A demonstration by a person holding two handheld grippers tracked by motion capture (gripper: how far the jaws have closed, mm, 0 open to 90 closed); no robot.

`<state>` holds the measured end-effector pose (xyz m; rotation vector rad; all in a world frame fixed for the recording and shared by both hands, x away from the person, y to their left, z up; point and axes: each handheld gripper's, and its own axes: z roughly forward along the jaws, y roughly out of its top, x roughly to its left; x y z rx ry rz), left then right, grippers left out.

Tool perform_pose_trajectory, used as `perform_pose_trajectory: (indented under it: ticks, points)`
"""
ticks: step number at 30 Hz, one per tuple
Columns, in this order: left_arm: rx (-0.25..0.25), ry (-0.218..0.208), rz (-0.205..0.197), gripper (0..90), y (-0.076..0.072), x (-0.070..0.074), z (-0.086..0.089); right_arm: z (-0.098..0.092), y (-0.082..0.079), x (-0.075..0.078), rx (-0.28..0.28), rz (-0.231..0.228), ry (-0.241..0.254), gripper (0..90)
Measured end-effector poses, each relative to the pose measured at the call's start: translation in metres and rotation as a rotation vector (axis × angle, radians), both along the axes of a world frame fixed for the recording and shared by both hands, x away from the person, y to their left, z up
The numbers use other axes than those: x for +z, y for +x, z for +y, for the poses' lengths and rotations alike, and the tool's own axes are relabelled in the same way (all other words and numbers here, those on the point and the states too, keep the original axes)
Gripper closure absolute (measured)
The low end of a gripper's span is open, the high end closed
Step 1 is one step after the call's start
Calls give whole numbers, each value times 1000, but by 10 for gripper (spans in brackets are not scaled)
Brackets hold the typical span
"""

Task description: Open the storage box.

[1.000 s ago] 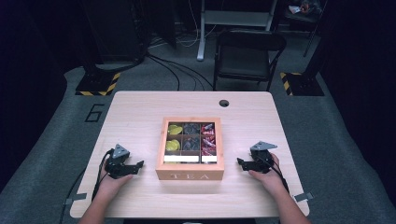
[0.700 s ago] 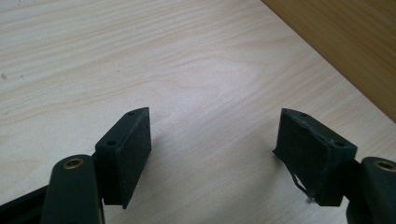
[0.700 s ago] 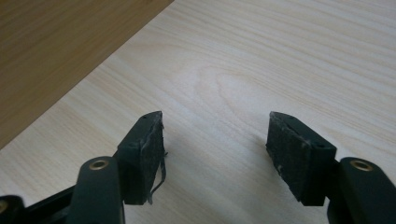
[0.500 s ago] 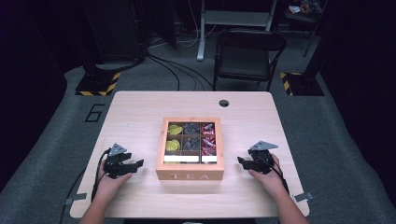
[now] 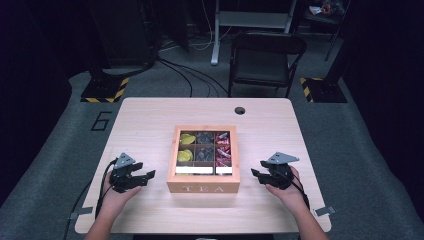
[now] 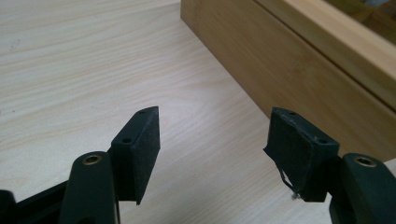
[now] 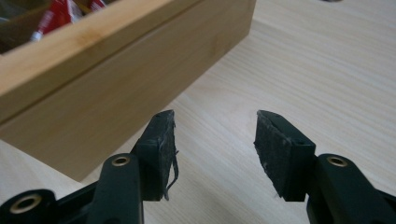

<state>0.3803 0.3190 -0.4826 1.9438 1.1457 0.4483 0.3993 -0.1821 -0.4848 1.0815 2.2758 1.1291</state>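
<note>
High view: a wooden tea box (image 5: 202, 187) marked "TEA" sits at the middle of the light wooden table (image 5: 150, 120), nearer the person's edge than the far edge. Its six compartments show yellow packets at the left, dark ones in the centre and red ones at the right. The left gripper (image 5: 148, 176) hovers beside the box's left wall, near it but apart, held in the person's left hand (image 5: 112, 197). The right gripper (image 5: 255, 174) stands likewise off the box's right wall, in the right hand (image 5: 285, 190). Left gripper view: the jaws have just been closing and stand partly open, bare table between them, the box's side wall (image 6: 299, 70) just beyond. Right gripper view: the jaws have also just been closing, partly open with nothing between them; the box wall (image 7: 107, 93) lies ahead at the left, red packets (image 7: 60, 11) visible over its rim. A black folding chair (image 5: 265, 52) stands beyond the table's far edge.
</note>
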Motion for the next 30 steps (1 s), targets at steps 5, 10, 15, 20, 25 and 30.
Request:
perform_pose_trajectory:
  ticks: [5, 10, 15, 20, 25, 30]
  points:
    - [-8, -24, -14, 386, -6, 10, -3, 4, -4, 13, 20, -15, 15, 473]
    - [-57, -23, -14, 418, -9, 19, -7, 8, -8, 25, 49, -26, 23, 480]
    - [-101, 6, -19, 433, -12, 26, -14, 12, -14, 34, 81, -25, 23, 481]
    - [-138, 0, -29, 452, -16, 34, -20, 18, -19, 37, 99, -27, 35, 480]
    - [-159, 1, -34, 451, -20, 37, -23, 24, -22, 37, 128, -14, 37, 470]
    - [-176, -13, -34, 417, -22, 37, -28, 28, -26, 37, 161, -20, 35, 458]
